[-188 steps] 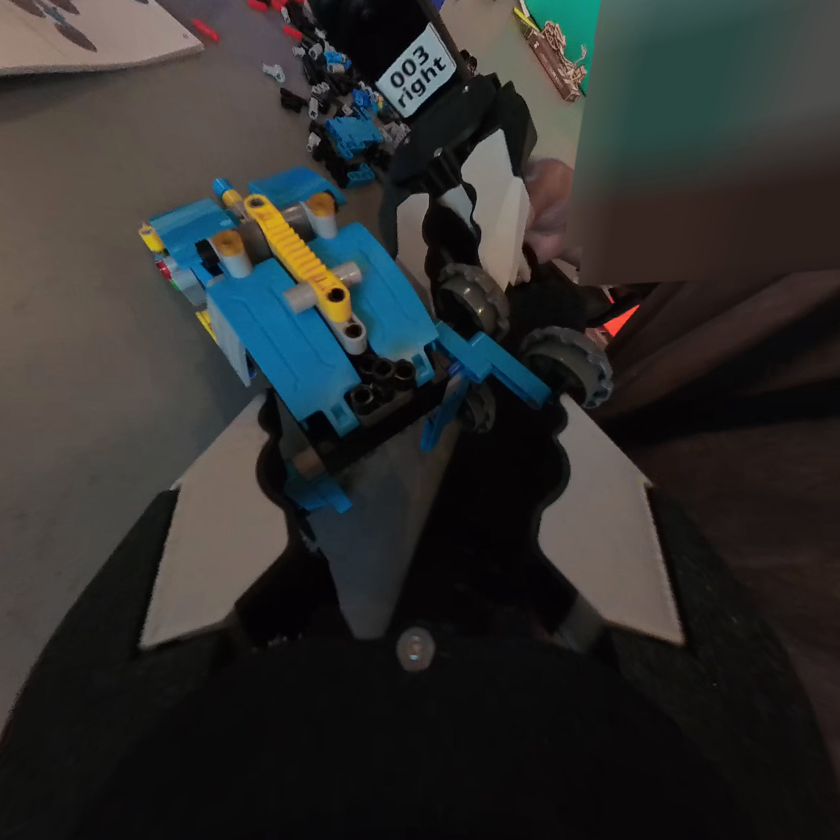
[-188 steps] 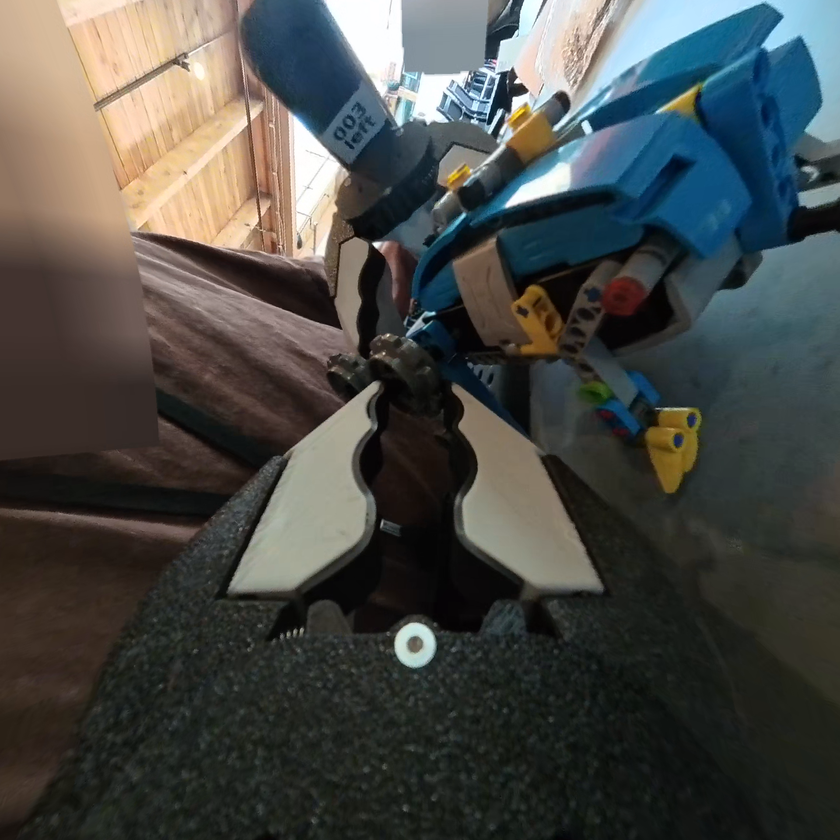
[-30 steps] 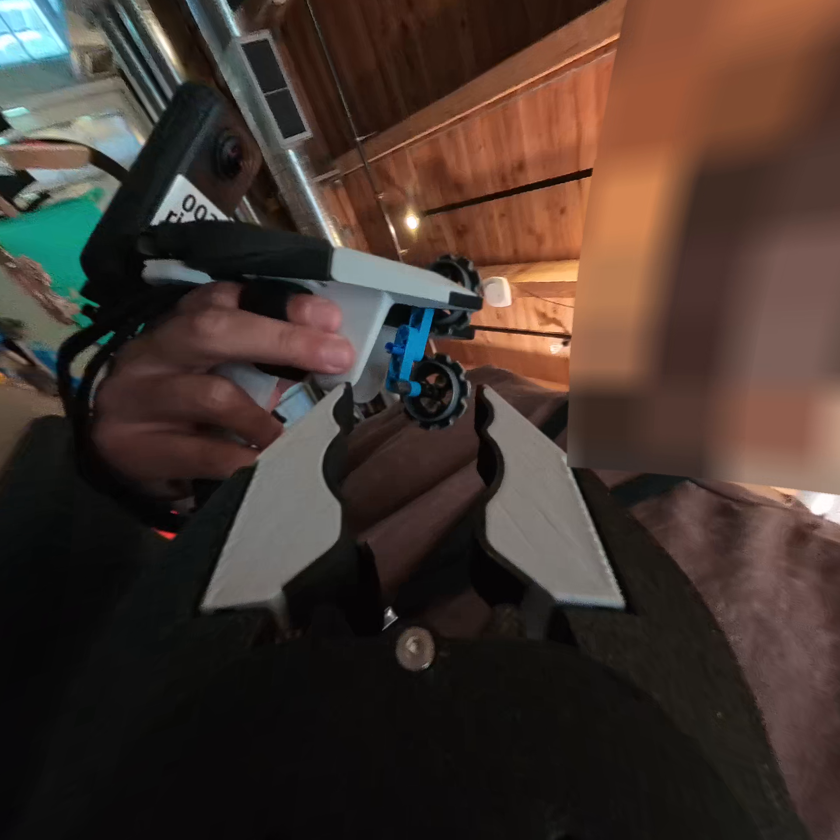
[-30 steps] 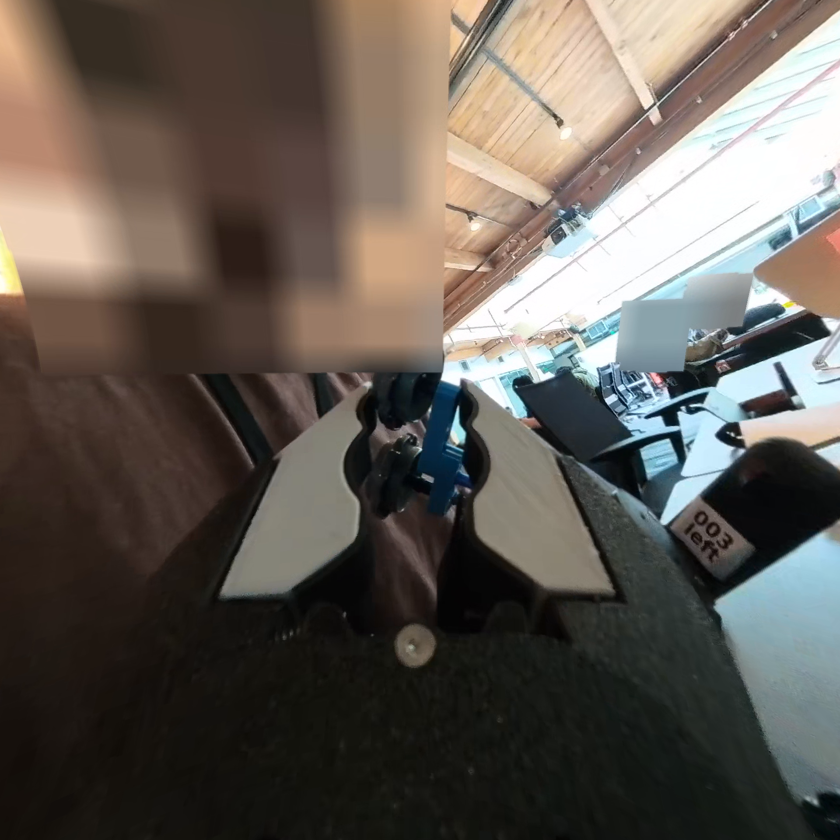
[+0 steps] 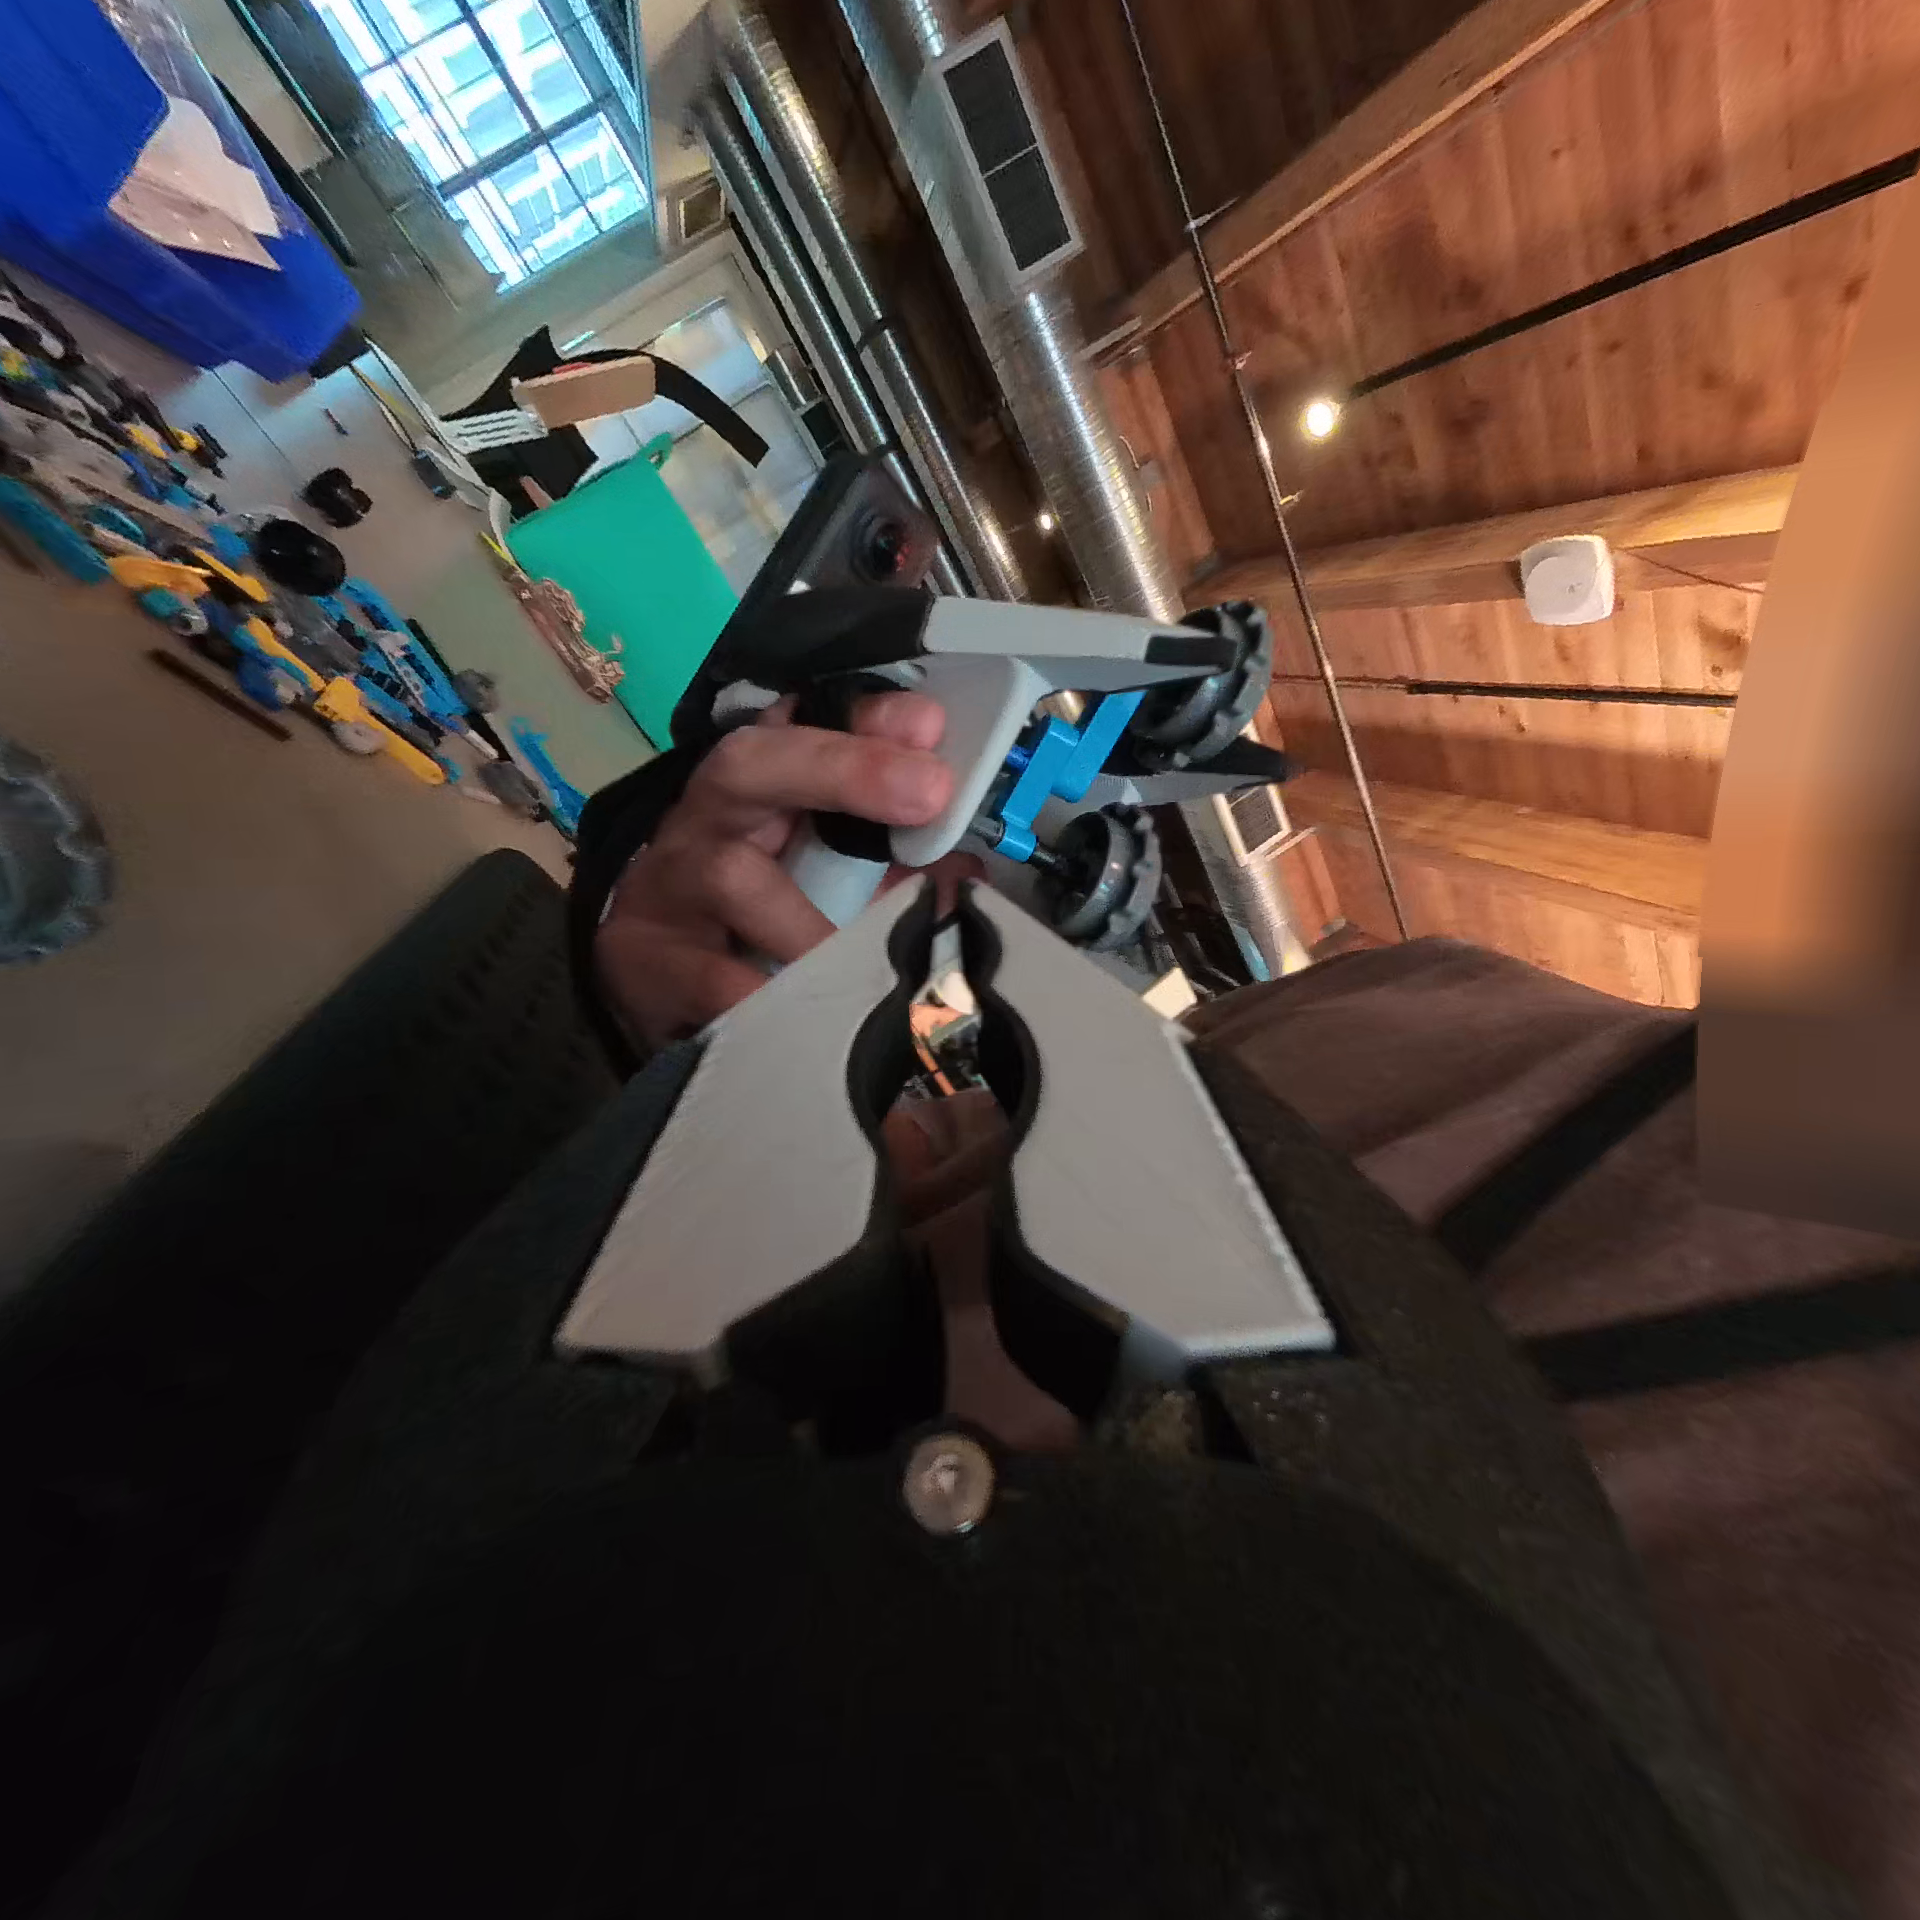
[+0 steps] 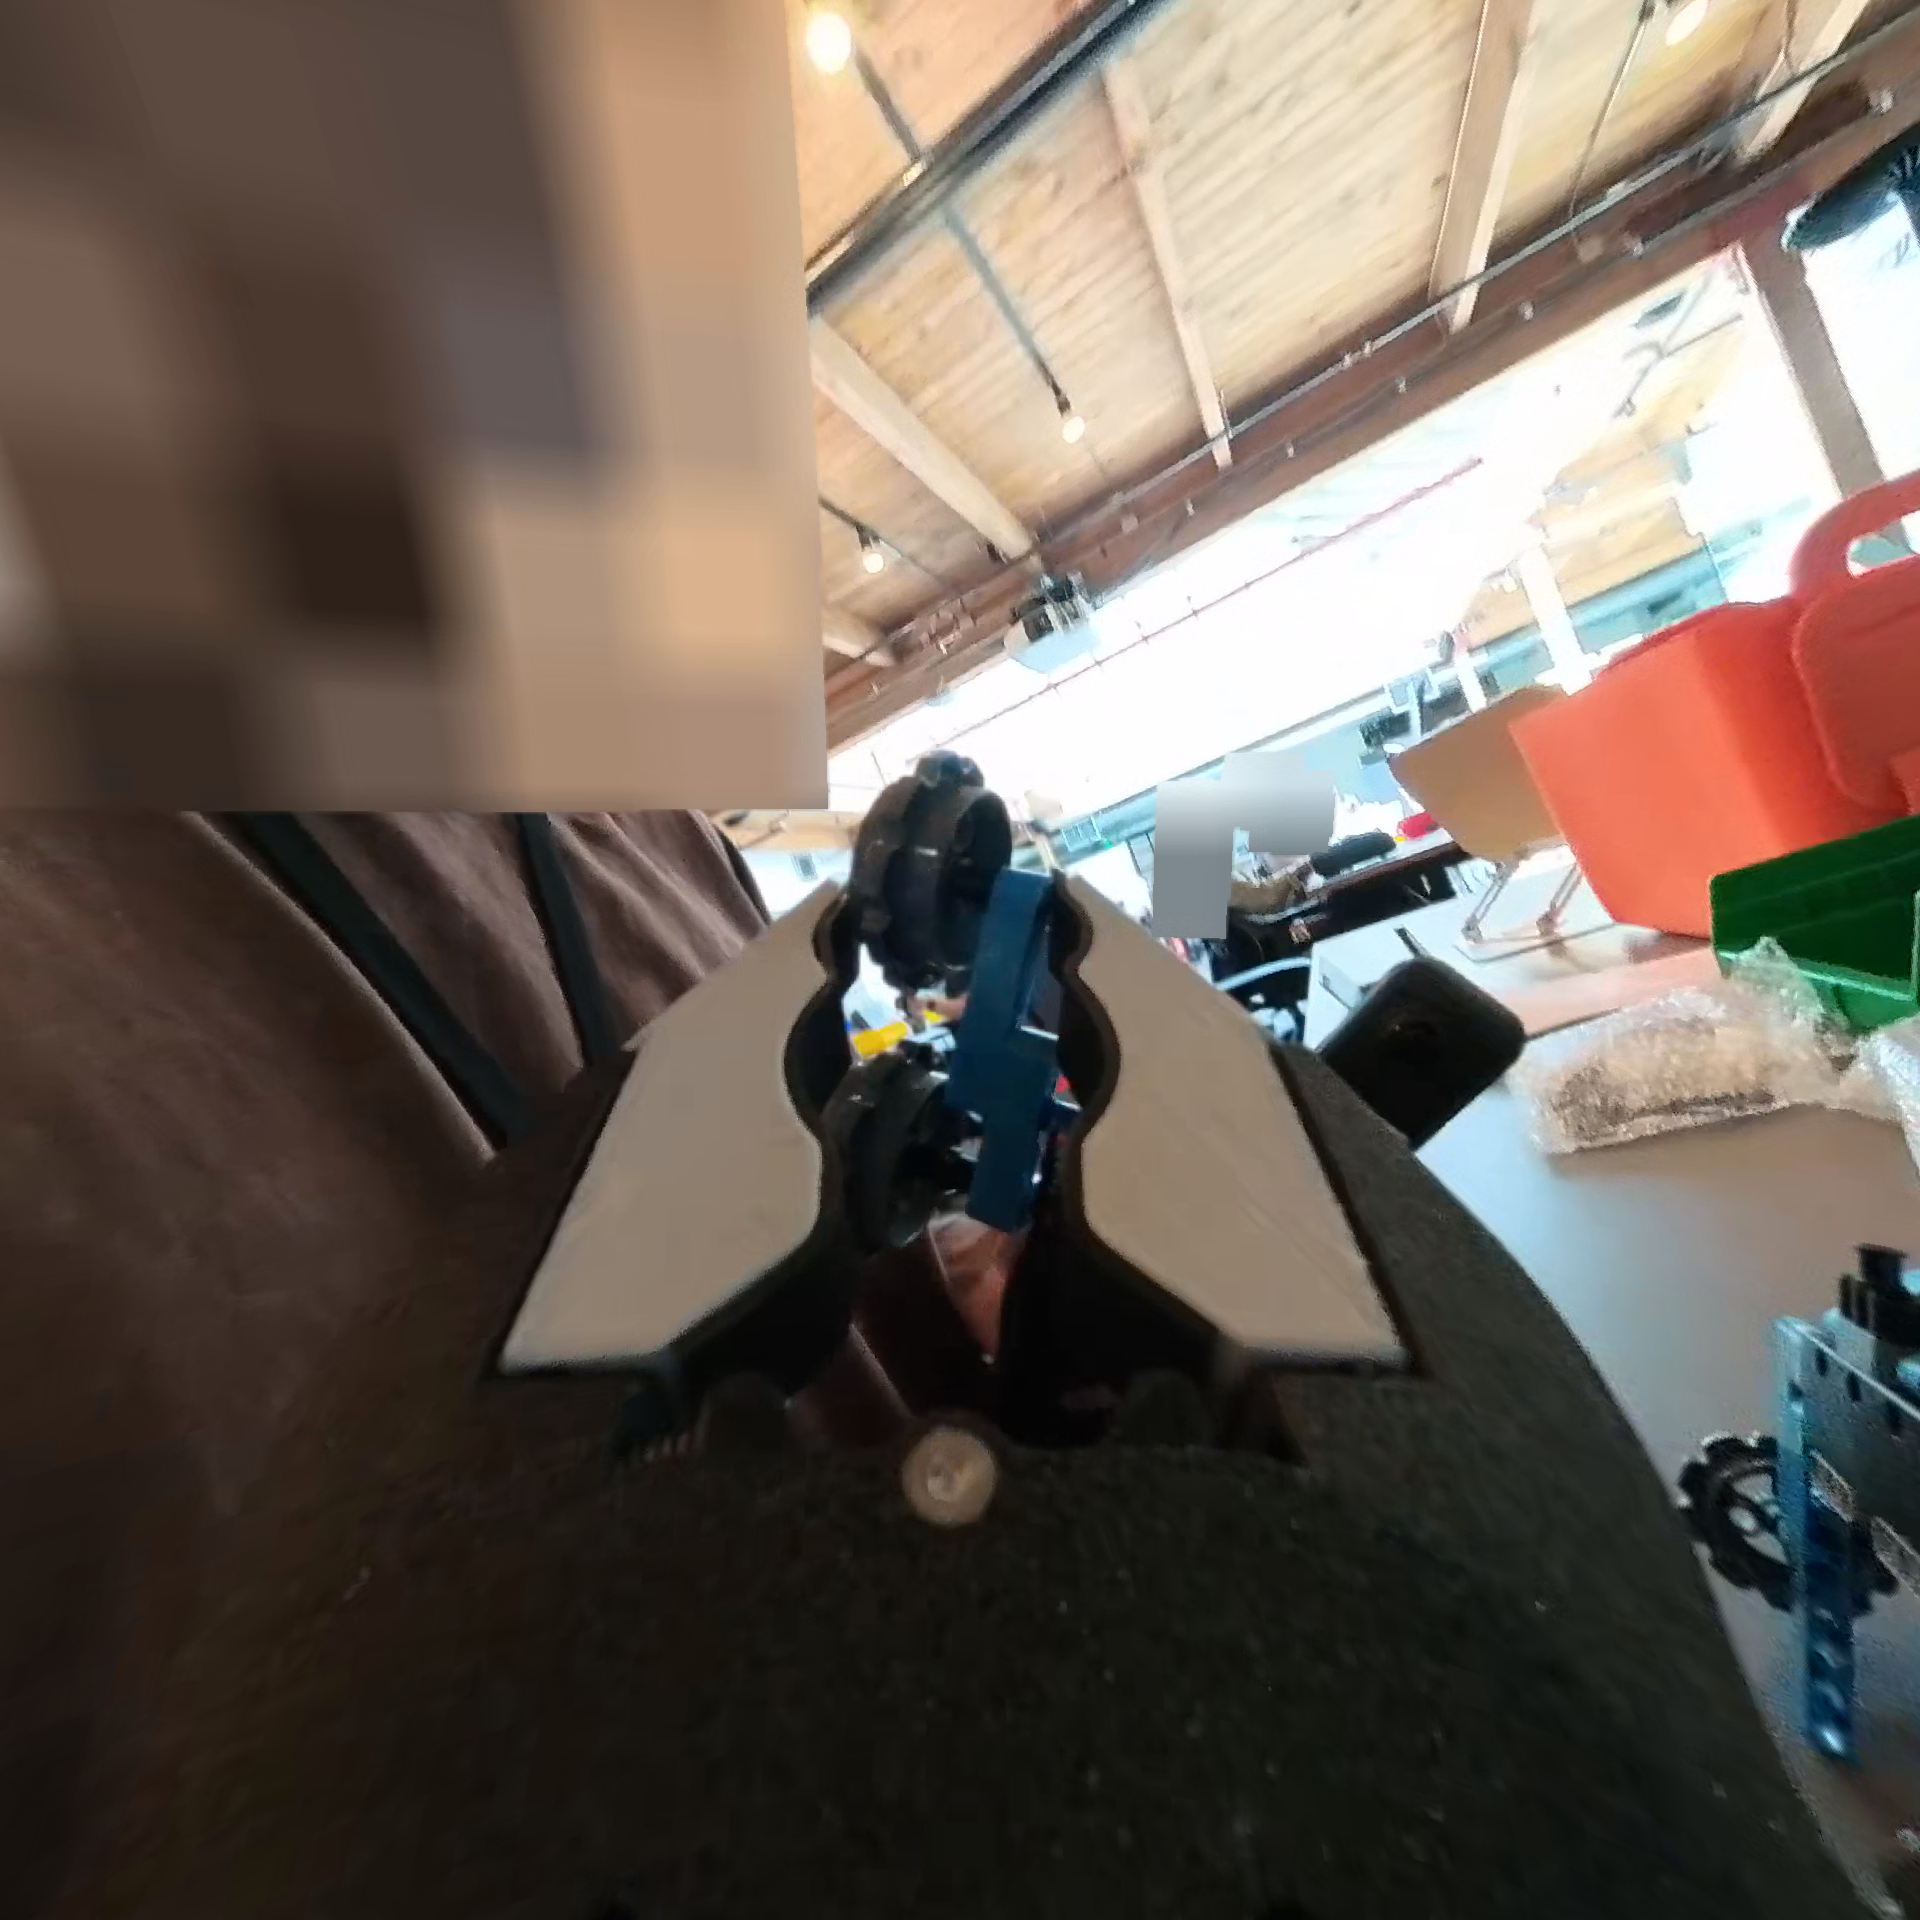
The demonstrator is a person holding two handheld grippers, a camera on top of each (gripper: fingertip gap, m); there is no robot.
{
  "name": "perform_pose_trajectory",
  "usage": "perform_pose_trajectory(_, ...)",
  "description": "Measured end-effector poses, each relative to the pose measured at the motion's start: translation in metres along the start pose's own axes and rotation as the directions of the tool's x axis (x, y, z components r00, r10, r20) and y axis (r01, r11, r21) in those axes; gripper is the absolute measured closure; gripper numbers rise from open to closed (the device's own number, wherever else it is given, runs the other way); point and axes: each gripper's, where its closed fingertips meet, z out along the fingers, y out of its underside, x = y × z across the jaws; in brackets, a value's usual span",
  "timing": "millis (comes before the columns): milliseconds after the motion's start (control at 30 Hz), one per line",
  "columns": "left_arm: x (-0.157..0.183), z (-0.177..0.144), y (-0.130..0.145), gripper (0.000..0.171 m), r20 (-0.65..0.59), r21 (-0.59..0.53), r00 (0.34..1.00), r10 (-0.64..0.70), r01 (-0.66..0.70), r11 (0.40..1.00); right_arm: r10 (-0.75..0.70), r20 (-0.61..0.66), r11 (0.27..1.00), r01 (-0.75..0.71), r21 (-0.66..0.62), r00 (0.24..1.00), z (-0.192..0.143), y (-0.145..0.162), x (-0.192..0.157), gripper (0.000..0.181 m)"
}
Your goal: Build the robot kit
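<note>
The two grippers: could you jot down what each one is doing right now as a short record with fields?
left gripper: shut, nothing between its fingers, raised close to the other gripper
right gripper: shut on a blue wheel assembly with two dark wheels
hand: wrapped round the right gripper's handle
table: loose blue and yellow building pieces scattered on it
nearby: orange bins, green bin

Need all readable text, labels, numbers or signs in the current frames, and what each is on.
No text can be read in either view.
White box on the ceiling beam: faint mark, too small to read.
White sheet on the blue bin: blurred, unreadable.
Left gripper and right gripper: no label in view.
Blue wheel piece in the right gripper: no print visible.
</note>
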Motion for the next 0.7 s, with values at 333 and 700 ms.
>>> perform_pose_trajectory(333,0.006,0.007,-0.002,0.113,-0.284,0.040,0.911,-0.300,0.324,0.945,-0.023,-0.011,1.000,0.023,0.003,1.000,0.004,0.017,0.028,0.147)
perform_pose_trajectory(700,-0.015,-0.030,-0.039,0.137,-0.323,0.160,0.889,-0.325,0.390,0.907,-0.042,-0.073,0.988,0.030,-0.151,0.996,-0.014,0.026,0.079,0.150)
